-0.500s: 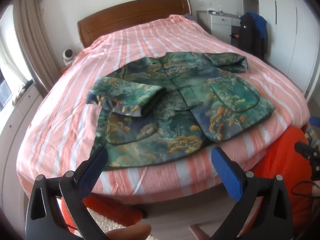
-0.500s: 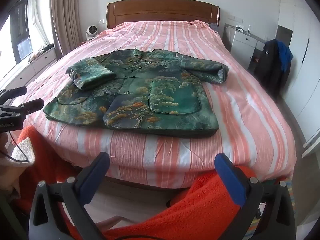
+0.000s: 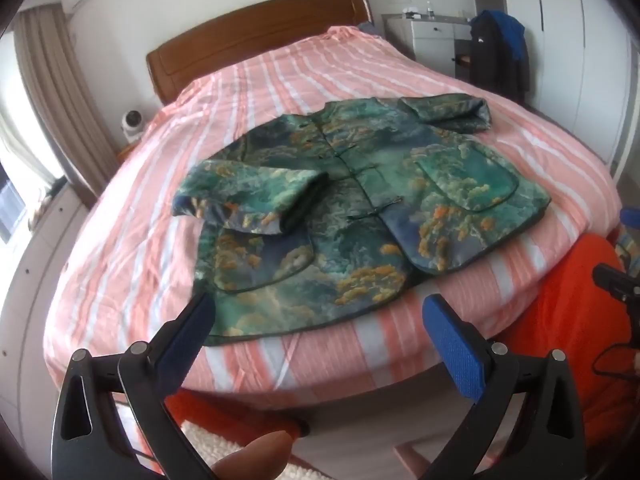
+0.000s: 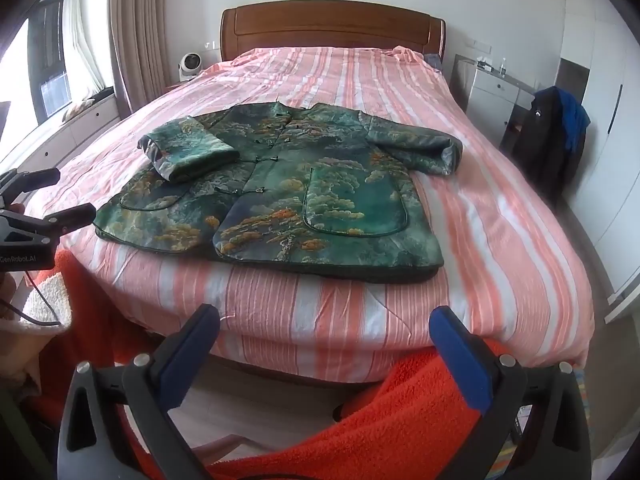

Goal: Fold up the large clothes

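Bed [image 4: 500,240] with pink-and-white striped cover and wooden headboard [image 4: 332,26] occupies most of both views. Green patterned jacket [image 4: 280,192] lies flat, front up, on the near half of the cover; one sleeve [image 4: 188,152] is folded across the chest, the other sleeve [image 4: 416,146] extends sideways. Left gripper [image 3: 320,332] hangs above the hem, fingers spread apart, gripping nothing. Right gripper [image 4: 324,340] is off the foot edge, likewise released and unloaded.
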Demonstrator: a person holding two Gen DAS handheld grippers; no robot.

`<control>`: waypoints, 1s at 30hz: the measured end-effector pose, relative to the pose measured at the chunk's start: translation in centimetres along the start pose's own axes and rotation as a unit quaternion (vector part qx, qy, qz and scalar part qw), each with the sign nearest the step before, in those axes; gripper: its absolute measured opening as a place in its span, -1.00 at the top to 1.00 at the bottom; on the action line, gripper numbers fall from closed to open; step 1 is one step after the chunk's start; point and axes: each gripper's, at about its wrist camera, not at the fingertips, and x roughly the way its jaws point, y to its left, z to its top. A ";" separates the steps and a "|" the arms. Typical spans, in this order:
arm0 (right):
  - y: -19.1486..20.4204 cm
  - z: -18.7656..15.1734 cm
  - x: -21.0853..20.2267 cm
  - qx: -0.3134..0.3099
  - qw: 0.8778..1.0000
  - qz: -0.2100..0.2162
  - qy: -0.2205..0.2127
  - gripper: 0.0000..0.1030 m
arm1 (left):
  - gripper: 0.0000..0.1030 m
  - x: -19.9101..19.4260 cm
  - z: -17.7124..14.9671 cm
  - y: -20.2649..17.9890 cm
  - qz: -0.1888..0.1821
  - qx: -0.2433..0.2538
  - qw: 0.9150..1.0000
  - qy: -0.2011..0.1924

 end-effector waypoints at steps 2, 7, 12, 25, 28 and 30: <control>0.0 0.1 -0.2 -0.001 1.000 -0.001 -0.002 -1.00 | -1.00 0.0 0.0 0.2 -0.012 -0.006 1.000 0.003; 0.2 0.1 -0.3 -0.002 1.000 0.002 -0.004 -1.00 | -1.00 0.3 -0.2 0.4 -0.011 -0.012 1.000 0.014; 0.4 0.3 -0.6 -0.007 1.000 0.011 -0.018 -1.00 | -1.00 0.1 0.2 0.9 0.008 -0.009 1.000 0.003; 0.1 1.2 -1.0 -0.027 0.999 -0.005 -0.033 -1.00 | -1.00 0.0 1.1 2.4 0.025 -0.043 0.999 -0.017; -0.4 1.9 -1.3 -0.024 0.999 -0.017 -0.040 -1.00 | -1.00 -0.2 1.1 2.9 0.027 -0.050 0.998 -0.023; -0.7 2.0 -1.3 -0.020 0.999 -0.016 -0.041 -1.00 | -1.00 -0.3 1.0 3.2 0.022 -0.059 0.998 -0.024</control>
